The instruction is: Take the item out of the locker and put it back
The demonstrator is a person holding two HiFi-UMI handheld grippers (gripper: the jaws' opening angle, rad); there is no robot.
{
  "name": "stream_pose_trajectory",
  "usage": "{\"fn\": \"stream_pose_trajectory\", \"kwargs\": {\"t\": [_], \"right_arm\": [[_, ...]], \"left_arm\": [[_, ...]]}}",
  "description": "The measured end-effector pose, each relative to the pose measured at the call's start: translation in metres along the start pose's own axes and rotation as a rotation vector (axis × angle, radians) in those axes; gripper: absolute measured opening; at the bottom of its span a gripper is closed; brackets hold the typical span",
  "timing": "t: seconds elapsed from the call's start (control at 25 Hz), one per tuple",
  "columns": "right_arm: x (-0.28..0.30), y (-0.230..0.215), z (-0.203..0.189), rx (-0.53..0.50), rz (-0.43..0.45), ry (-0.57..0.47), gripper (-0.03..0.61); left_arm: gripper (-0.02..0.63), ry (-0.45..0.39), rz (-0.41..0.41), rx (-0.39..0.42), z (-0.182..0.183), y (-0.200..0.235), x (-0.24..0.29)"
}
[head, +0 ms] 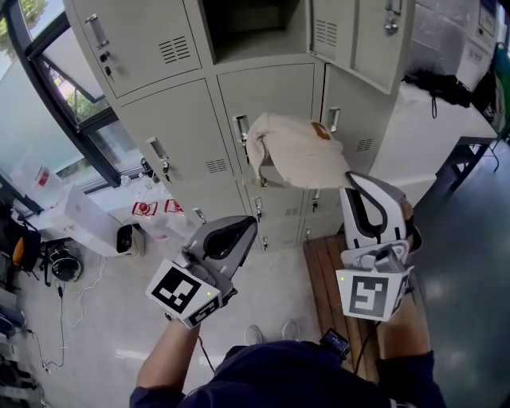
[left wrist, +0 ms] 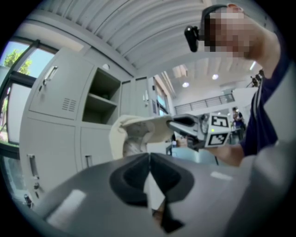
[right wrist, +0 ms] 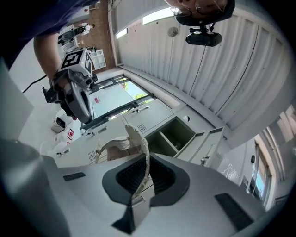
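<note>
Cream cloth bag with a small brown patch [head: 296,151]: held in the air in front of the grey metal locker bank [head: 263,96], level with its middle row of shut doors and below the open compartment.

Right gripper [head: 349,185]: jaws clamped on the bag. The head view shows only the tips meeting the bag's right edge. The right gripper view shows the hold itself, a cream fabric edge [right wrist: 144,159] running down between the dark pads [right wrist: 163,178], with the rest of the bag hanging beyond the tips.

Left gripper [head: 250,225]: jaws together with nothing between them, seen in the left gripper view as pads [left wrist: 135,173] meeting at the tip. It sits low and to the left, apart from the bag. From there the bag's gaping mouth [left wrist: 135,134] shows, which the head view does not give.

Open locker compartment [head: 253,24]: top row, door [head: 360,33] swung out to the right. The head view shows only a dark interior. The left gripper view shows a shelf [left wrist: 102,102] crossing it. The bag is outside this compartment.

Brown slatted wooden bench [head: 325,275]: on the floor at the foot of the lockers.
</note>
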State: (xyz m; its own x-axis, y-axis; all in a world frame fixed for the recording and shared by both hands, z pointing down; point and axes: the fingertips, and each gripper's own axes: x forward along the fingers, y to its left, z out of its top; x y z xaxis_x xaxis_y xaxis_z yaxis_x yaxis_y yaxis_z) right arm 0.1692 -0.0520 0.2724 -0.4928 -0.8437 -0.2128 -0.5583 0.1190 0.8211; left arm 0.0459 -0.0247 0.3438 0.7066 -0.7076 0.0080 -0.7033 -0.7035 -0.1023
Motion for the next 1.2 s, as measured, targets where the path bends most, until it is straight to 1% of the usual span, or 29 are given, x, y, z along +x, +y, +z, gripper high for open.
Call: {"fn": "stream_pose_trajectory", "kwargs": {"t": [0.16, 0.32, 0.52, 0.76, 1.0, 1.2], "right_arm": [[0.002, 0.029, -0.005, 0.026, 0.011, 0.028, 0.023], [0.004, 0.052, -0.011, 0.055, 0.02, 0.067, 0.023], [0.006, 0.066, -0.014, 0.055, 0.03, 0.115, 0.023], [0.007, 0.068, -0.016, 0.057, 0.022, 0.138, 0.023], [0.003, 0.054, -0.021, 0.071, 0.007, 0.111, 0.023], [0.001, 0.032, -0.024, 0.078, -0.005, 0.057, 0.023]], "left_arm": [[0.006, 0.019, -0.036, -0.014, -0.018, 0.006, -0.007], [0.006, 0.023, -0.07, -0.053, -0.03, 0.014, -0.013], [0.006, 0.019, -0.072, -0.084, -0.04, 0.026, -0.024], [0.006, 0.036, -0.076, -0.104, -0.055, 0.029, -0.024], [0.006, 0.022, -0.064, -0.08, -0.044, 0.02, -0.01], [0.006, 0.015, -0.036, -0.027, -0.028, 0.009, 0.008]]}}
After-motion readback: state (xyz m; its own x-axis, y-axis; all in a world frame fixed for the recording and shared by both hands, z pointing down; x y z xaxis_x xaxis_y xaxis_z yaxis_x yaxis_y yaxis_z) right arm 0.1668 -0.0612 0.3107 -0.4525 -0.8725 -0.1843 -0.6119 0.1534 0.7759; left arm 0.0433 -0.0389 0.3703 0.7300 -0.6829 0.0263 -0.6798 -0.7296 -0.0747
